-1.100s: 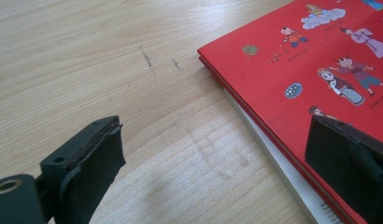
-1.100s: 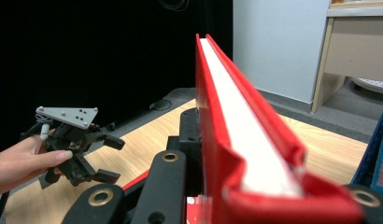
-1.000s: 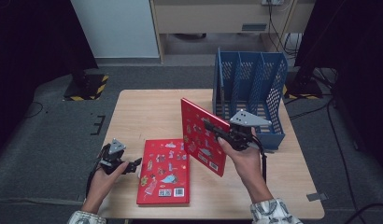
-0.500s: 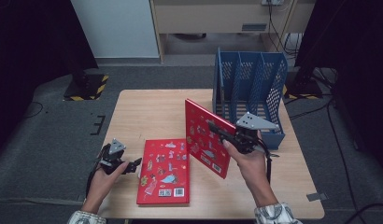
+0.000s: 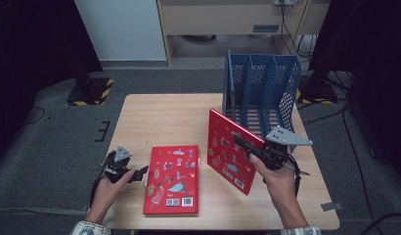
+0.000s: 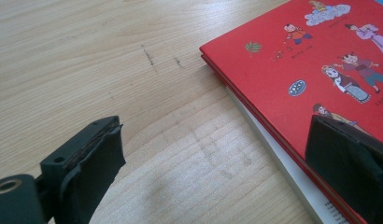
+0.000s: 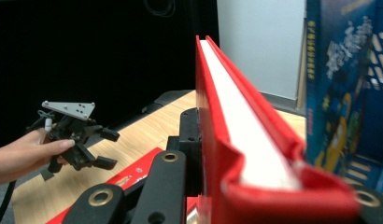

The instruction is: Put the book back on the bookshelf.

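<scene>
A red picture book lies flat on the wooden table, near its front edge. My left gripper rests just left of it, open. In the left gripper view the jaws stand wide apart, one beside the book's corner, nothing pressed between them. A second red book stands tilted on edge in front of the blue file rack. My right gripper is shut on it. The right gripper view has this book edge-on between the jaws, white pages upward.
The blue rack has three slots and stands at the table's back right; in the right gripper view its wall is close on the right. The left hand's gripper appears far off there. Bare wood lies at the table's back left.
My right gripper has carried the upright red book to the right, closer to the blue rack. The left gripper and the flat book have stayed put.
</scene>
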The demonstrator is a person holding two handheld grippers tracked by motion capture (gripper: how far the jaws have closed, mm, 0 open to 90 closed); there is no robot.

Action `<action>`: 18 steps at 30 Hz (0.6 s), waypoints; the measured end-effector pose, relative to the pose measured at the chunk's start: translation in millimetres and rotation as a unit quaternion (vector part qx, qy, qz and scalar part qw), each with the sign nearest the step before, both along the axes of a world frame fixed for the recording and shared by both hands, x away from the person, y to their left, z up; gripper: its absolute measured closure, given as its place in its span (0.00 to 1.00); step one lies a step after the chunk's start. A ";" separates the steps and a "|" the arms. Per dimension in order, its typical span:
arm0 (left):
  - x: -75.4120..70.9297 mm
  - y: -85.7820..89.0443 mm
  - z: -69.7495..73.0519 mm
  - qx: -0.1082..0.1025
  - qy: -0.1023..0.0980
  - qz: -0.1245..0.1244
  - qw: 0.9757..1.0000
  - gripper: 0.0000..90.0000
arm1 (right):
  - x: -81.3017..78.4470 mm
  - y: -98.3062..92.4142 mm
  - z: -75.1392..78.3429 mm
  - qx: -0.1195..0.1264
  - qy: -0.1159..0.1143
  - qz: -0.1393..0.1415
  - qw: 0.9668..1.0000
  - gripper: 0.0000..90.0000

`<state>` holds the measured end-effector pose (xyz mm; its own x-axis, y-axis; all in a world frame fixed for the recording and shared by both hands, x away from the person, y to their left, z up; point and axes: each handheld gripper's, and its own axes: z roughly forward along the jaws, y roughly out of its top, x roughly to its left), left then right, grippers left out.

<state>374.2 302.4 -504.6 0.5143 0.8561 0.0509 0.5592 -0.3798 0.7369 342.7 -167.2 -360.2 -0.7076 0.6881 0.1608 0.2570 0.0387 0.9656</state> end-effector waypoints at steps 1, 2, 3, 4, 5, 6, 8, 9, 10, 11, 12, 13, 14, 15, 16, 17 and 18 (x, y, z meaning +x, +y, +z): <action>0.0 -0.1 0.0 0.000 0.000 0.000 1.000 0.04 | -1.9 -2.4 -0.1 0.000 0.000 -0.001 1.000 0.89; 0.1 -0.2 0.0 0.000 0.000 0.000 1.000 0.04 | -4.1 -5.4 -0.2 0.000 0.001 -0.002 1.000 0.89; 0.1 -0.2 0.0 0.000 0.000 0.000 1.000 0.04 | -5.7 -7.8 -0.3 -0.001 0.000 -0.004 1.000 0.89; 0.1 -0.3 -0.1 -0.001 -0.001 0.001 1.000 0.04 | -6.9 -9.4 -0.3 -0.001 0.000 -0.005 1.000 0.89; 0.1 -0.4 -0.1 0.000 -0.001 0.001 1.000 0.04 | -8.5 -11.5 -0.2 -0.002 0.001 -0.006 1.000 0.89; 0.1 -0.4 0.0 0.000 -0.001 0.001 1.000 0.04 | -10.1 -13.9 -0.1 -0.002 0.001 -0.008 1.000 0.89; 0.0 -0.4 0.2 0.000 -0.001 0.000 1.000 0.04 | -12.3 -17.9 0.3 -0.002 0.001 -0.012 1.000 0.89; -0.1 -0.3 0.1 0.000 -0.001 0.001 1.000 0.04 | -13.3 -19.3 0.5 -0.001 0.002 -0.013 1.000 0.89; -0.1 -0.3 0.1 0.000 -0.001 0.001 1.000 0.04 | -14.2 -21.4 0.7 0.000 0.002 -0.015 1.000 0.89; -0.1 0.0 0.2 0.001 0.000 0.001 1.000 0.04 | -15.6 -23.3 1.1 -0.001 0.003 -0.016 1.000 0.89; -0.1 0.0 0.3 0.001 -0.001 0.001 1.000 0.04 | -16.7 -25.2 1.6 0.000 0.003 -0.018 1.000 0.89; -0.1 0.0 0.3 0.001 -0.001 0.001 1.000 0.04 | -18.1 -26.9 2.4 0.001 0.005 -0.019 1.000 0.89; 0.0 0.0 0.3 0.002 -0.001 0.001 1.000 0.04 | -19.3 -28.7 3.5 0.001 0.004 -0.021 1.000 0.89; 0.0 -0.1 0.3 0.002 -0.001 0.001 1.000 0.04 | -20.6 -30.5 4.9 0.001 0.004 -0.022 1.000 0.89; 0.0 -0.4 0.3 0.002 -0.001 0.001 1.000 0.04 | -21.8 -32.3 6.5 0.004 0.004 -0.023 1.000 0.89; 0.0 -0.4 0.3 0.002 -0.001 0.001 1.000 0.04 | -23.4 -34.6 8.9 0.008 0.003 -0.025 1.000 0.89; 0.0 -0.5 0.4 0.002 -0.001 0.001 1.000 0.04 | -24.1 -36.0 10.3 0.011 0.002 -0.025 1.000 0.89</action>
<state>374.1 301.9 -504.2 0.5127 0.8568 0.0551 0.5586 -0.3816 0.7364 318.6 -203.2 -349.9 -0.6711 0.7192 0.1797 0.2629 0.0043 0.9648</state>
